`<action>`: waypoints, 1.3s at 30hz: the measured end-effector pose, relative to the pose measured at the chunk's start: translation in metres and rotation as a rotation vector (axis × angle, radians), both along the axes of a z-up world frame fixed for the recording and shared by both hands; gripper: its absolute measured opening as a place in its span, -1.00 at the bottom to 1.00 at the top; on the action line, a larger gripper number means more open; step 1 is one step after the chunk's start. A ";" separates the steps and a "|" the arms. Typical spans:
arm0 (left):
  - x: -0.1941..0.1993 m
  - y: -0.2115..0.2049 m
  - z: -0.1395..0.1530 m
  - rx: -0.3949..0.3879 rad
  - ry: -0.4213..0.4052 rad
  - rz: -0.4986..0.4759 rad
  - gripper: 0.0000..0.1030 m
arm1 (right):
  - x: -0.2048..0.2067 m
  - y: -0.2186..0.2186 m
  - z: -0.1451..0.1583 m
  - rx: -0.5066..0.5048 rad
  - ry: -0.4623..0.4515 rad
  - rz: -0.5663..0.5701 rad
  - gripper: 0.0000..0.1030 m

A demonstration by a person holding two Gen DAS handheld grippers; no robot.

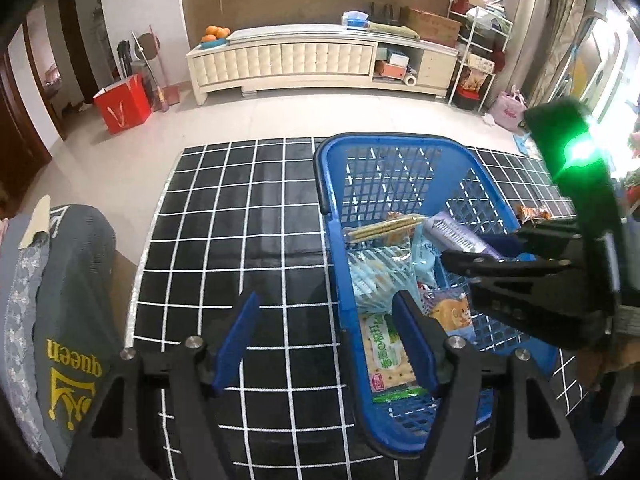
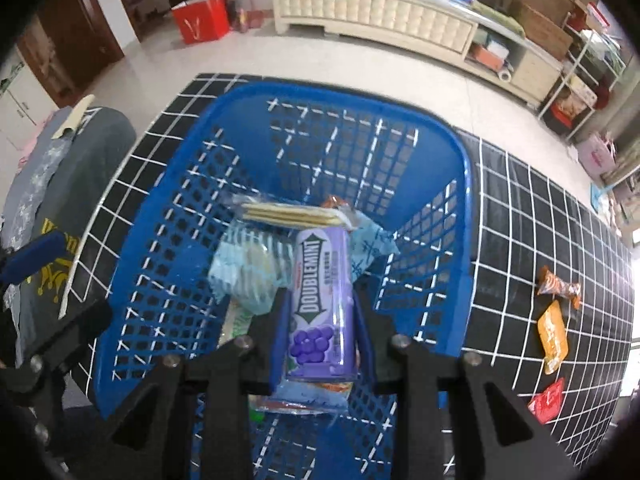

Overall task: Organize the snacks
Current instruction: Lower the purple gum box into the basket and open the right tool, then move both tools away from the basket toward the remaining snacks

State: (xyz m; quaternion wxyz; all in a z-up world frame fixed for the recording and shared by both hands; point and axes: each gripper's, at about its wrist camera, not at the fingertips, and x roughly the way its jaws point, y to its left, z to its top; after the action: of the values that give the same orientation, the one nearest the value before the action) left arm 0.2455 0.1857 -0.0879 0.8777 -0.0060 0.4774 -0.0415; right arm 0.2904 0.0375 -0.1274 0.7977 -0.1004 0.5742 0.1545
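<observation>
A blue plastic basket (image 1: pixel 332 200) (image 2: pixel 160 216) stands on a black grid-patterned table (image 1: pixel 240 220) and holds several snack packets. My right gripper (image 2: pixel 320 300) is shut on a purple Doublemint pack (image 2: pixel 320 304) and holds it inside the basket over the other snacks; it also shows in the left wrist view (image 1: pixel 472 254) with the pack (image 1: pixel 460 234). My left gripper (image 1: pixel 326 310) is open and empty, its fingers astride the basket's near left rim. A cracker pack (image 2: pixel 292 214) and pale blue packets (image 2: pixel 248 264) lie below.
Three loose snacks lie on the table right of the basket: an orange wrapper (image 2: pixel 558 286), an orange pouch (image 2: pixel 552 336) and a red packet (image 2: pixel 546 400). A chair with grey clothing (image 1: pixel 60 300) stands left of the table. A white cabinet (image 1: pixel 312 60) lines the far wall.
</observation>
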 end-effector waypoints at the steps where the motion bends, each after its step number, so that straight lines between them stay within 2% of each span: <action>1: 0.001 0.000 -0.001 -0.002 0.001 -0.002 0.30 | 0.001 0.001 -0.002 -0.003 0.001 0.003 -0.32; 4: 0.005 0.002 -0.006 -0.002 0.012 0.004 0.30 | 0.004 0.002 -0.008 -0.020 0.012 -0.005 -0.32; 6: 0.005 0.004 -0.007 -0.011 0.018 0.009 0.30 | 0.003 0.005 -0.008 -0.052 -0.014 0.002 -0.31; 7: 0.004 0.005 -0.008 -0.015 0.020 0.011 0.30 | 0.001 0.007 -0.007 -0.064 -0.029 0.017 -0.16; 8: 0.003 0.007 -0.009 -0.019 0.024 0.016 0.30 | -0.001 0.009 -0.006 -0.071 -0.036 0.032 0.20; 10: 0.002 0.009 -0.010 -0.029 0.025 0.021 0.30 | -0.005 0.011 0.000 -0.037 -0.035 0.054 0.41; 14: -0.004 0.010 -0.008 -0.066 0.041 0.029 0.30 | -0.013 0.004 0.020 0.002 -0.058 0.040 0.43; 21: -0.020 -0.009 0.016 -0.062 0.018 0.014 0.29 | -0.038 -0.028 0.062 0.029 -0.119 0.031 0.45; 30: -0.048 -0.062 0.062 -0.006 -0.046 -0.055 0.30 | -0.074 -0.099 0.111 0.081 -0.189 -0.048 0.45; 36: -0.064 -0.104 0.087 0.015 -0.085 -0.103 0.30 | -0.099 -0.142 0.129 0.102 -0.226 -0.104 0.47; 38: -0.068 -0.121 0.091 0.016 -0.095 -0.121 0.30 | -0.107 -0.153 0.133 0.100 -0.231 -0.111 0.53; 39: -0.069 -0.129 0.092 0.011 -0.094 -0.128 0.40 | -0.111 -0.159 0.134 0.092 -0.241 -0.111 0.54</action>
State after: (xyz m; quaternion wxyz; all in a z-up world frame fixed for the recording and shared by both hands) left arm 0.1769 0.0566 0.0036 0.8947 0.0315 0.4352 -0.0952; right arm 0.1795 -0.1215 0.0069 0.8719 -0.0496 0.4713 0.1232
